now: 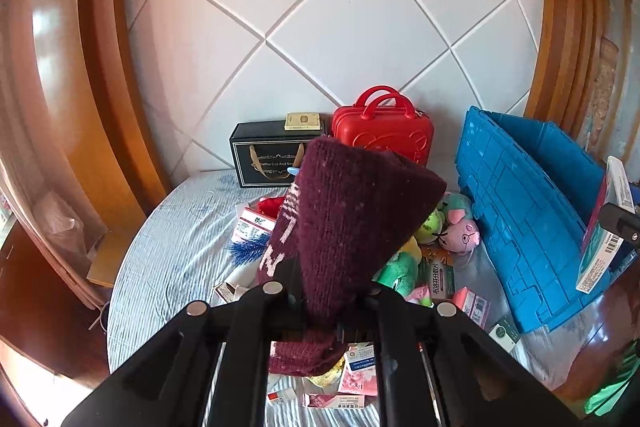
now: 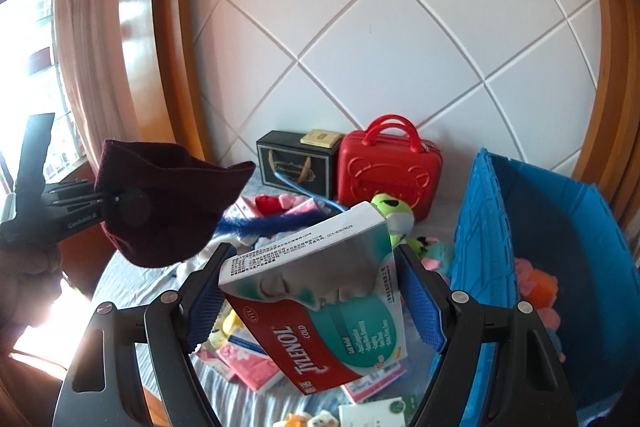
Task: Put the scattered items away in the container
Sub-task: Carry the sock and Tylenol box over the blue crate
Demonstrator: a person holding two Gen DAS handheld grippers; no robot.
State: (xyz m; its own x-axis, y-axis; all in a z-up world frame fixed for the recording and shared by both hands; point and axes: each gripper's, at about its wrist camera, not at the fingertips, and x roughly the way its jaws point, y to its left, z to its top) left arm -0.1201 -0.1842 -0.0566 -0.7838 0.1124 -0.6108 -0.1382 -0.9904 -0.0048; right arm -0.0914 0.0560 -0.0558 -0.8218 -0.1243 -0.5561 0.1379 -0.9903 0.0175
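**Two items lifted, one crate waiting**

Your left gripper (image 1: 320, 311) has its jaws clenched on one maroon knit hat (image 1: 352, 219). Your right gripper (image 2: 312, 299) grasps one Tylenol box (image 2: 320, 299) by its edges. One blue crate (image 2: 560, 227) stands open at 3 o'clock, plush toys inside. One red case (image 1: 384, 135) and one black gift box (image 1: 272, 159) sit at 12 o'clock on the striped bed (image 1: 172, 247), against a white quilted headboard (image 1: 320, 27).
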